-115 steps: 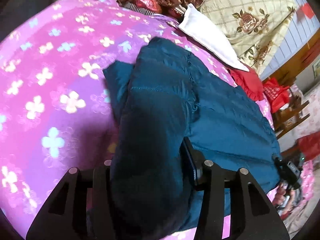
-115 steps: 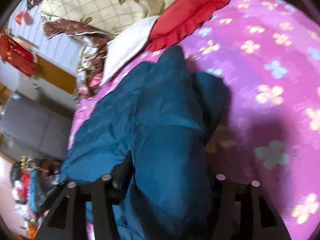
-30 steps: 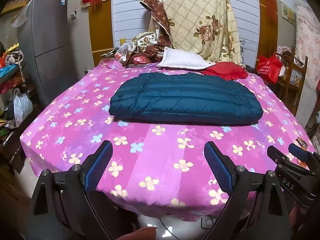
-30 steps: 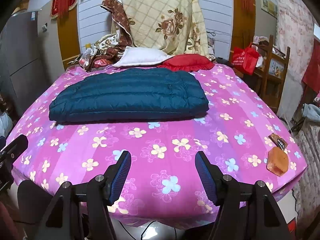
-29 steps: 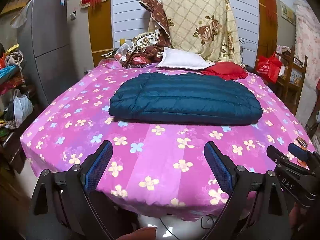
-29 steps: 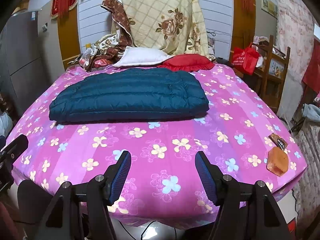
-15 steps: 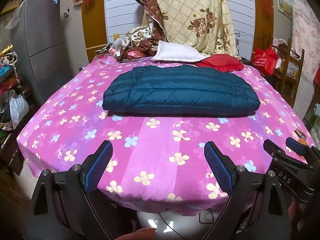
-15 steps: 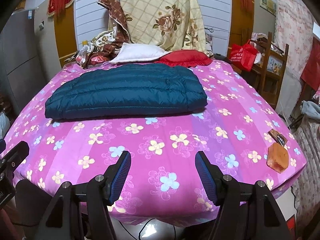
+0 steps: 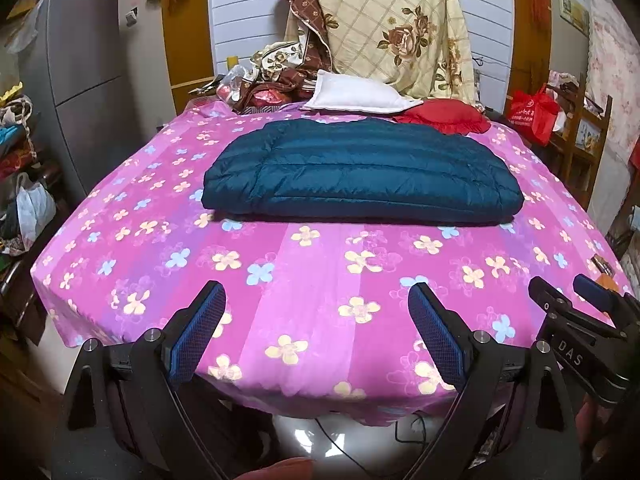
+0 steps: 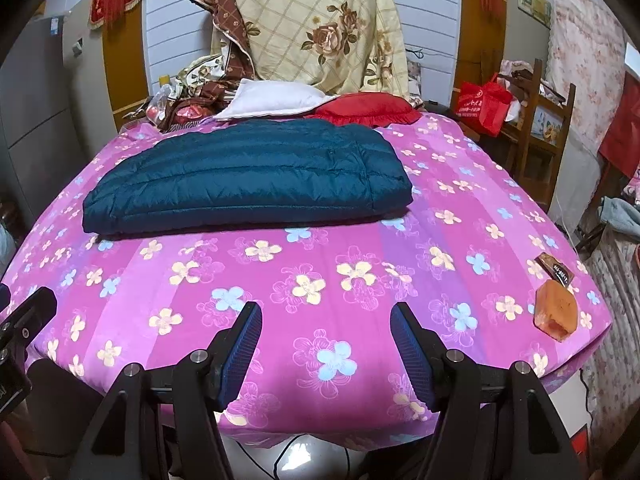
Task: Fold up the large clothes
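A dark teal quilted jacket lies folded into a flat rectangle on the far half of a table covered with a pink flowered cloth. My left gripper hangs open over the table's near edge, well short of the jacket, with nothing between its blue pads. My right gripper is also open and empty at the near edge. The right gripper's body shows at the right of the left wrist view.
A white pillow and a red cushion lie behind the jacket, with a floral quilt draped above. An orange object and a small brown packet sit at the table's right edge. A wooden chair with a red bag stands to the right, a grey refrigerator to the left.
Earlier both grippers were shut on the jacket, lifting it; now it lies folded and both are open, back at the near edge. Over the last second the view tipped slightly downward.
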A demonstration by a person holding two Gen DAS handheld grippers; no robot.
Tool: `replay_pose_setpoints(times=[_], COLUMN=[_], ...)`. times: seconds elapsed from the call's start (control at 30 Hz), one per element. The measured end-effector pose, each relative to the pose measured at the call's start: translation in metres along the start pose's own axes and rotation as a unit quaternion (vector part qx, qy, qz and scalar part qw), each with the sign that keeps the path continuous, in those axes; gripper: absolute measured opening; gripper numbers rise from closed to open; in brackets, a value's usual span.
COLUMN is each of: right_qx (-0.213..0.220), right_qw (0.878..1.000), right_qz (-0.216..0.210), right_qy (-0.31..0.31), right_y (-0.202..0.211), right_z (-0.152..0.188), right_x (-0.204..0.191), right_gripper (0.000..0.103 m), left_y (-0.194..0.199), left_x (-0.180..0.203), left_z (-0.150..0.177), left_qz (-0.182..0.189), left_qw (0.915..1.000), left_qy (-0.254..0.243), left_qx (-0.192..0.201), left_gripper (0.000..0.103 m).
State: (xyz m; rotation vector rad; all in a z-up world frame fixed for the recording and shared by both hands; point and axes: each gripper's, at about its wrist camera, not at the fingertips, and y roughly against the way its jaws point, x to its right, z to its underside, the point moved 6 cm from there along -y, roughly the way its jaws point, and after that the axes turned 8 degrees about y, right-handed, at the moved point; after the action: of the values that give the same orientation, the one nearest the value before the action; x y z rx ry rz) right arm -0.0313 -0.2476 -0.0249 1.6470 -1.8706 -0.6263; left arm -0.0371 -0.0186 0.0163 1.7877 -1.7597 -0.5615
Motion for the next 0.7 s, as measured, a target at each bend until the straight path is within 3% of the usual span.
replay_pose_setpoints(times=[0.7], right_qx=[-0.002], right_qw=[1.000], right_qz=[0.001], right_qy=[0.001], right_y=[-0.0021], right_z=[0.0023], right_x=[-0.0001], right_gripper=[0.065], left_y=[-0.0054], left_x=[0.0001], left_z=[0.0043], left_qz=[0.002], left_qw=[0.9999], left_qy=[0.000], left_qx=[-0.015], left_gripper=[0.093])
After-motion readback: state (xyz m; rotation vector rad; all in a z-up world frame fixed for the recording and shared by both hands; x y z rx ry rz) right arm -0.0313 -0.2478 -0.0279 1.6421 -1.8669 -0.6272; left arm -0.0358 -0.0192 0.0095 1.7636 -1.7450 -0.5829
